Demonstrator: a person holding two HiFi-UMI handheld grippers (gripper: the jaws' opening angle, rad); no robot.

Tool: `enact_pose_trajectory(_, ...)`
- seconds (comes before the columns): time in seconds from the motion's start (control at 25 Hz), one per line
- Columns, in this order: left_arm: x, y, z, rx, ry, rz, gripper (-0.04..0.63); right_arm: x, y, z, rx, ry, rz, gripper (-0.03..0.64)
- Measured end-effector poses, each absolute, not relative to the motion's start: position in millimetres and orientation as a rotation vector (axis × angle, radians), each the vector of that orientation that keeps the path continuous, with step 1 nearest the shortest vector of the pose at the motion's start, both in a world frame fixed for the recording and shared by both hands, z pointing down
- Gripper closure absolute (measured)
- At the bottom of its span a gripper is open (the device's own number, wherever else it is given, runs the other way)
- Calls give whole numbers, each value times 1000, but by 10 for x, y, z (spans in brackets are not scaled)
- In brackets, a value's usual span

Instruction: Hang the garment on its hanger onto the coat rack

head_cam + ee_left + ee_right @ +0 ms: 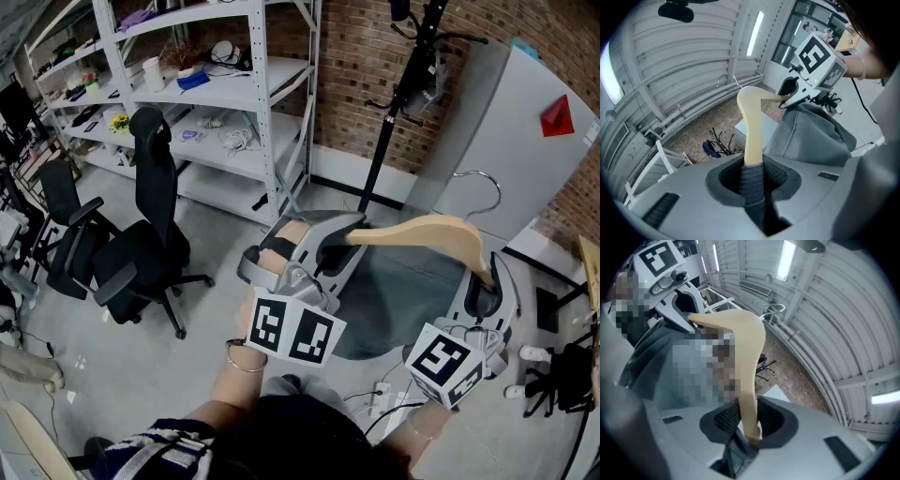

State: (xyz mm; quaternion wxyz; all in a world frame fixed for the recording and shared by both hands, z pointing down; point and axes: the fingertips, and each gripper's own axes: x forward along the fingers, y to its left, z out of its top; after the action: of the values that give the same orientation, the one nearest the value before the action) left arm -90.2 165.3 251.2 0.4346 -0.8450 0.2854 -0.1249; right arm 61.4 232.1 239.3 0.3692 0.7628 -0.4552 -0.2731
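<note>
marker cubes [293,330] with black-and-white square patterns are riding nearest, one on each gripper. left gripper [328,242] is clamping the wooden hanger [427,232] at its nine o'clock end, through grey garment [394,305] fabric. right gripper [485,281] is pinching the four o'clock end. garment is draping between them. coat rack [401,89] is standing at twelve o'clock, well apart.

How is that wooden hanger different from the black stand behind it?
The hanger is pale curved wood, clamped by the left gripper and right gripper; the coat rack is an upright black pole, untouched. The hanger has one silver hook; the coat rack has several black prongs.
</note>
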Motion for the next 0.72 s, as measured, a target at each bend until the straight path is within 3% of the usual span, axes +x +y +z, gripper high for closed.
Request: enact_pose_trajectory(0.72, -763, 1484, 2551, -2082, 752, -367, 517, 779, 2065, 2513, 1934, -1276, -679, 520)
